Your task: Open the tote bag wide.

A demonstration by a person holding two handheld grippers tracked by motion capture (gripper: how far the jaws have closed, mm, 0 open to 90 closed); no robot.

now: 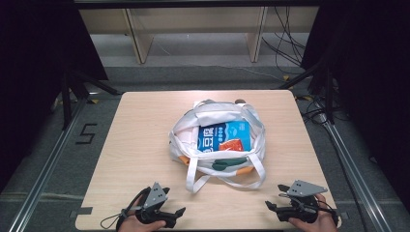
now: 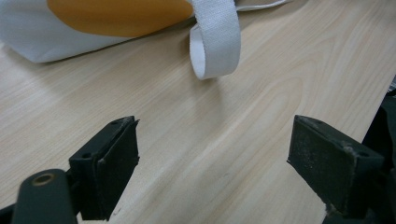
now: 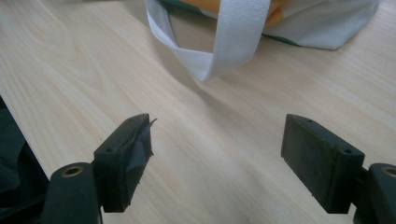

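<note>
Resting at the near edge of the light wooden table (image 1: 145, 140), two hand-held grippers, one at each near corner. Left gripper (image 1: 180, 211) sits near-left, grey three-cornered plate on top, cable looping off toward the left; a hand wraps it from below. Its own view shows both black jaws spread wide, bare tabletop between them, nothing held. Right gripper (image 1: 269, 206) sits near-right, likewise plate-topped and hand-held, jaws pointing inward toward the left one. Its own view shows the jaws wide apart too, nothing gripped, only wood grain between.

Just beyond both, on the table: white webbing handles (image 1: 227, 180) of a tote bag, lying slack in loops toward the near edge. One loop end shows ahead of the left jaws (image 2: 215, 39), another ahead of the right jaws (image 3: 224, 42); both clear of the pads, not touched.

Mid-table, slightly right of centre: the white tote bag (image 1: 186, 128) itself, mouth open upward, orange and dark green patches on its near side. Inside, lying flat, a blue packet (image 1: 225, 137) with white lettering and an orange-red picture.

Farther off: grey floor, pale wooden shelving legs (image 1: 140, 43), cables (image 1: 285, 43) at far right.
</note>
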